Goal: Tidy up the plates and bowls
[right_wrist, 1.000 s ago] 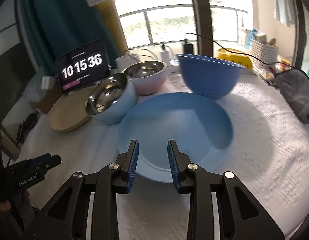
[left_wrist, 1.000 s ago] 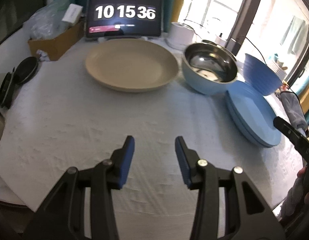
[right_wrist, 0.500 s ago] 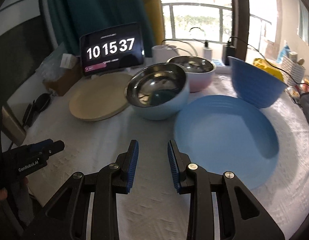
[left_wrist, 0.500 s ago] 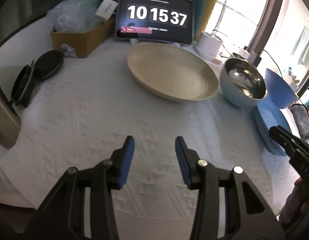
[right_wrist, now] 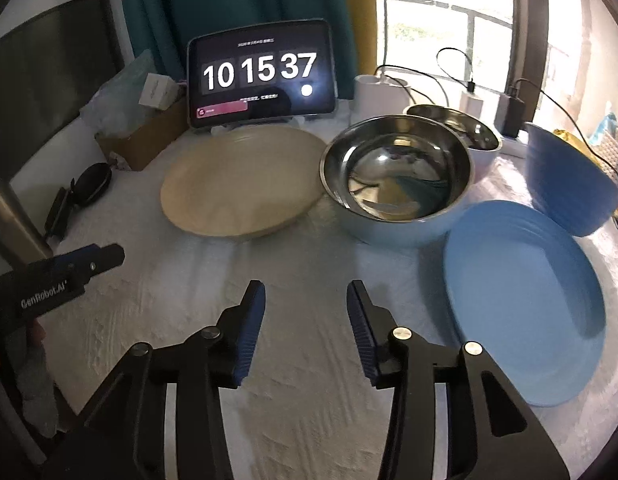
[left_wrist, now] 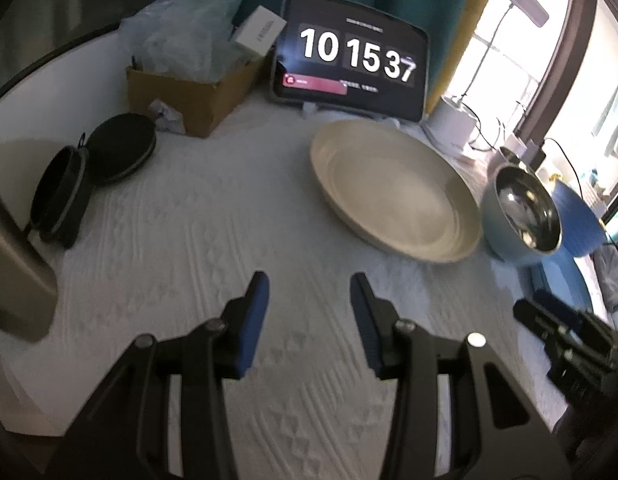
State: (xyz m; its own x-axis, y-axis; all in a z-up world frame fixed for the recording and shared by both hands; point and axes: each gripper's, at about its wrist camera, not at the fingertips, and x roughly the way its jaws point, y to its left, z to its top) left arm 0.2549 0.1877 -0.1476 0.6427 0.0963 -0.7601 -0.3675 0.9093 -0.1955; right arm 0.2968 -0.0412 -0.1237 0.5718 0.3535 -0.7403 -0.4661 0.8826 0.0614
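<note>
On quilted white cloth (right_wrist: 301, 380), matte beige plate (right_wrist: 241, 184), shiny steel bowl (right_wrist: 397, 176) (round), both claws released, empty.

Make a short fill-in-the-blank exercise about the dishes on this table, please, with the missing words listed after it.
1. The clock tablet stands directly behind the ____ plate.
2. The light blue bowl next to that plate has a shiny ____ inside.
3. In the right wrist view, the blue plate lies to the ____ of the right claw.
4. Between the open fingers of the left claw there is only the white ____.

Missing words: beige; metal; right; tablecloth
</note>
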